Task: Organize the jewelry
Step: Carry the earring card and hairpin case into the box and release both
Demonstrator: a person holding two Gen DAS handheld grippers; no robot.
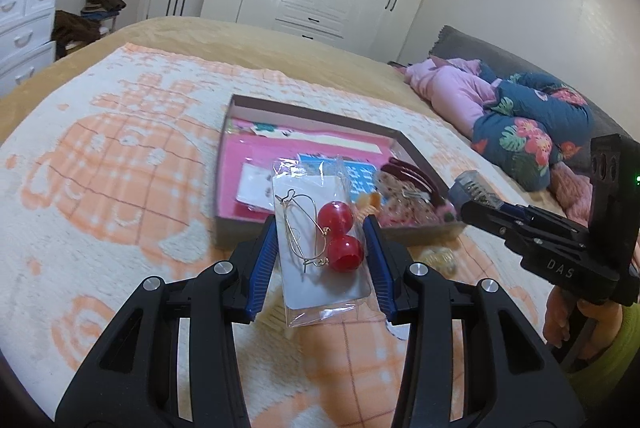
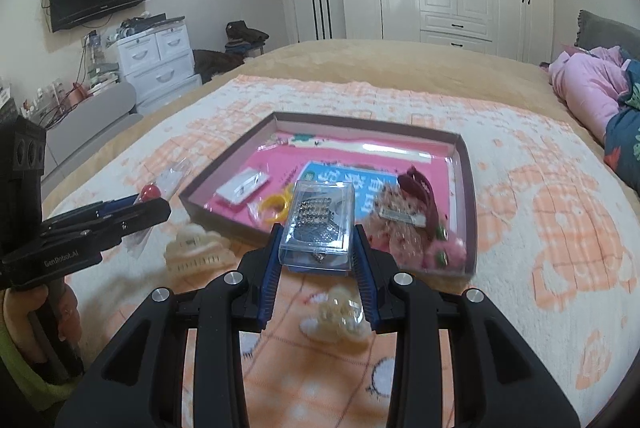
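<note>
My left gripper [image 1: 322, 228] is shut on a clear packet of red ball earrings [image 1: 320, 236] and holds it above the blanket, just short of the near wall of the shallow brown box [image 1: 320, 110]. My right gripper [image 2: 316, 232] is shut on a clear plastic case with a rhinestone piece [image 2: 318, 224], held at the box's near edge [image 2: 224, 216]. The box holds a pink liner, a small white card packet [image 2: 242, 188], a yellow ring [image 2: 276, 208], hair accessories [image 2: 412, 212] and a blue card. The right gripper shows in the left wrist view [image 1: 476, 192], the left one in the right wrist view [image 2: 148, 206].
The box lies on an orange-and-white blanket [image 1: 120, 168] on a bed. A cream hair claw [image 2: 196, 248] and a pearl piece [image 2: 340, 316] lie on the blanket in front of the box. Folded clothes [image 1: 520, 116] lie at the right. Wardrobes stand behind.
</note>
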